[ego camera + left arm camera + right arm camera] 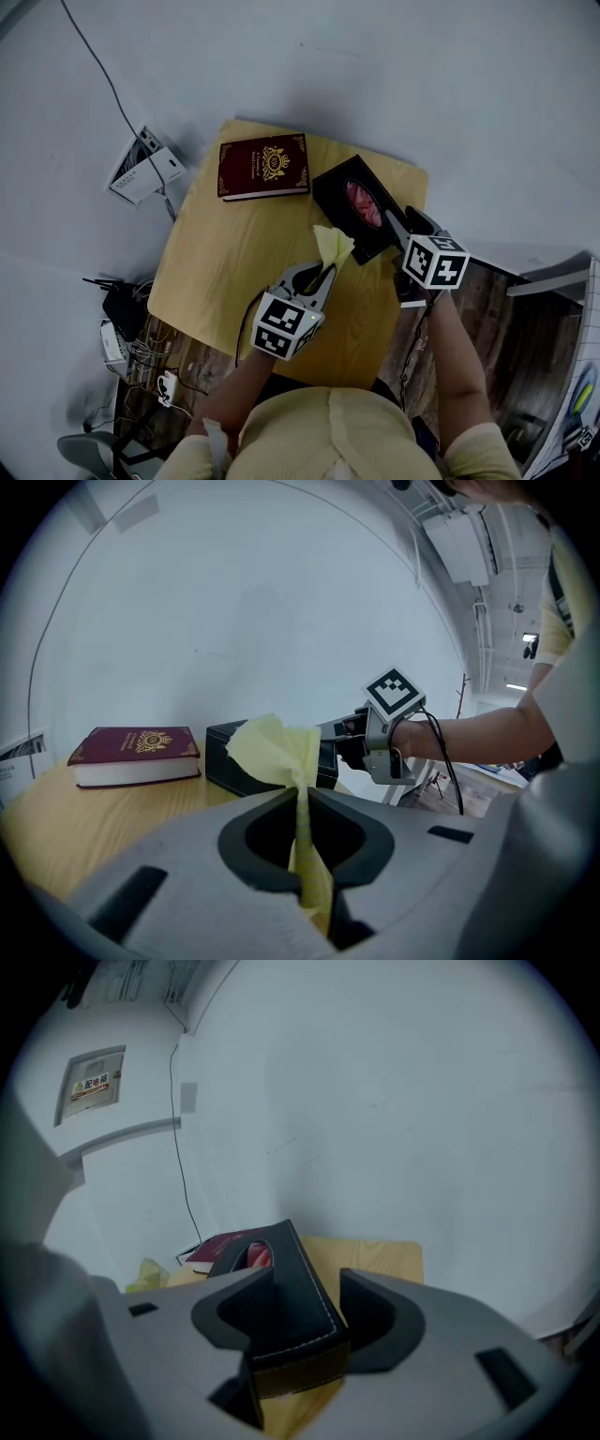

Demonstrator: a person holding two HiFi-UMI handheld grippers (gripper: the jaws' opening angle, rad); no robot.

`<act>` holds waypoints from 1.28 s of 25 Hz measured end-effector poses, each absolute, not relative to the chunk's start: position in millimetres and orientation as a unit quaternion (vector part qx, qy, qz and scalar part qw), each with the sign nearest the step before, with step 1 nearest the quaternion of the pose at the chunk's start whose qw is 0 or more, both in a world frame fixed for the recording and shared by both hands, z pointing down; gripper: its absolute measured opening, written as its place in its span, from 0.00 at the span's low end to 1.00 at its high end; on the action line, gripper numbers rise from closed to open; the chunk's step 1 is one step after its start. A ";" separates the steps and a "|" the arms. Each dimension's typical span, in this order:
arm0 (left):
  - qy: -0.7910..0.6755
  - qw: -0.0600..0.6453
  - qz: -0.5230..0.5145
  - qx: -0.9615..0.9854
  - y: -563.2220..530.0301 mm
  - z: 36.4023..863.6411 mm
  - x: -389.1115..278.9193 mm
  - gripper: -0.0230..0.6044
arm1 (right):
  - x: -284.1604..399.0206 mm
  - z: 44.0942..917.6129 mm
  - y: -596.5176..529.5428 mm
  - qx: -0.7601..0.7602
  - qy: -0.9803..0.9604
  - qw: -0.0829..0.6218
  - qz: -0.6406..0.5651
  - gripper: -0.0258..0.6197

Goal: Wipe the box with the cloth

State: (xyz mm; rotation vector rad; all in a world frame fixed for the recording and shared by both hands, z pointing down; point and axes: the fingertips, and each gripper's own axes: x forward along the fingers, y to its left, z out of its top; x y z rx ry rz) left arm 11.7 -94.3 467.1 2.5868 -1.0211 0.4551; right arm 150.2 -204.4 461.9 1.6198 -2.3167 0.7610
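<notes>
Holding: left gripper (319, 274) jaws pinched shut on yellow cloth (333, 246) | right gripper (401, 225) jaws straddling the near end of the black tissue box (361, 206), apparently clamped | box on wooden table (225, 272), right side, long axis far-left to near-right | cloth tuft just beside box's left flank; wipe goes rightward.

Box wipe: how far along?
Done: the left gripper is shut on the cloth, and the right gripper grips the near end of the box on the table. In hand: the cloth is held up beside the box; I can't tell if they touch. Left: the wiping itself.
</notes>
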 end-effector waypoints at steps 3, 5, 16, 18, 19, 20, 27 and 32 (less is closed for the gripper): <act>-0.354 0.156 0.160 0.908 -89.7 465.7 8.9 0.09 | 145.7 462.2 -196.0 0.569 -0.773 0.104 0.260 0.39; -0.352 0.153 0.160 0.909 -87.1 464.0 5.9 0.09 | 142.0 462.3 -189.8 0.578 -0.765 0.097 0.267 0.39; -0.330 0.107 0.156 0.925 -60.9 452.8 -5.8 0.09 | 116.1 461.8 -156.1 0.587 -0.755 0.061 0.285 0.37; -0.324 0.106 0.153 0.928 -54.3 455.0 -5.8 0.09 | 105.8 461.1 -148.2 0.571 -0.765 0.058 0.293 0.36; -0.324 0.108 0.152 0.927 -53.0 456.4 -7.6 0.09 | 100.1 460.8 -144.2 0.562 -0.771 0.058 0.295 0.36; -0.327 0.110 0.151 0.926 -52.7 457.8 -10.3 0.09 | 94.4 460.7 -140.6 0.552 -0.777 0.058 0.297 0.35; -0.351 0.099 0.150 0.919 -53.6 452.1 -29.2 0.09 | 73.2 460.8 -124.4 0.515 -0.799 0.049 0.308 0.31; -0.334 0.091 0.152 0.926 -41.5 459.4 -33.7 0.09 | 59.5 460.9 -116.9 0.490 -0.810 0.045 0.320 0.28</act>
